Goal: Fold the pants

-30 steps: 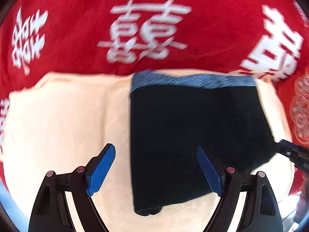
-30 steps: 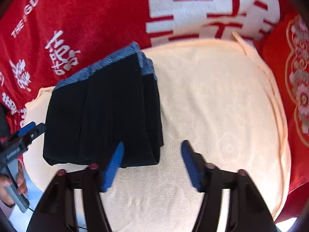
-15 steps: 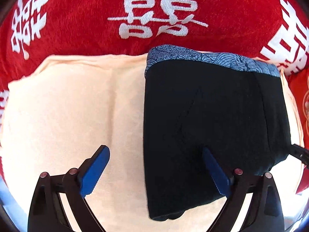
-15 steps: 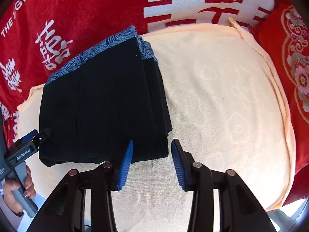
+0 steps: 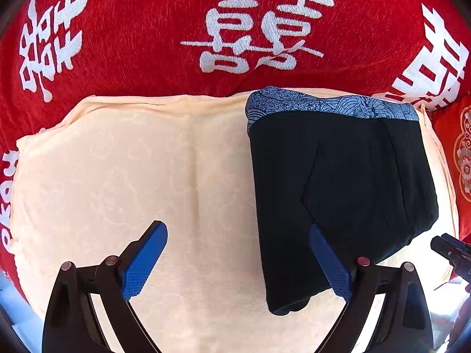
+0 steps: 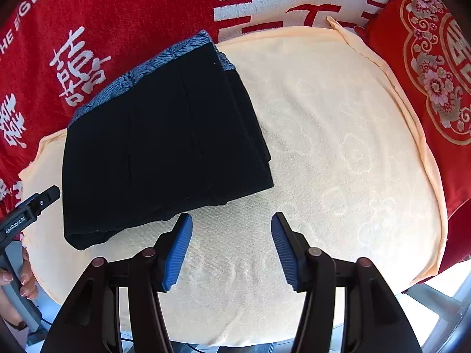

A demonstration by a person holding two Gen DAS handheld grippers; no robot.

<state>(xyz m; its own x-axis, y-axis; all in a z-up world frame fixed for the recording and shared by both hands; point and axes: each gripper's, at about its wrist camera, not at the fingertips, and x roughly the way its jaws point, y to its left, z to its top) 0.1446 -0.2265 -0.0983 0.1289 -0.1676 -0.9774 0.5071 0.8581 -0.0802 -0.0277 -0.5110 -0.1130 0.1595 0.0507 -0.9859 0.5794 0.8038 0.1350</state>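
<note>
**Black pants folded on the cream towel, both tongs empty**

Black fabric fills the right half of your left wrist view: the pants lie folded into a compact block on the cream towel, with their blue patterned waistband at the upper edge, next to the red blanket with white characters. Your left gripper hangs over the towel with its jaws spread wide and nothing pinched; its left blue pad sits over bare towel, and its right pad shows in front of the lower left part of the pants, with no squeeze on the cloth visible. At the right edge of that frame you can see a dark tip of your other tool.

From your right wrist view, the pants sit in the left half of the frame, tilted, waistband toward the upper left. Your right gripper is below them at bottom centre, its jaws opening, with only towel between the blue pads; the left pad is just beside the near edge of the pants but apart from it. A red embroidered cushion lies beyond the towel's right edge. At lower left, your hand grips the handle of the left tool.
</note>
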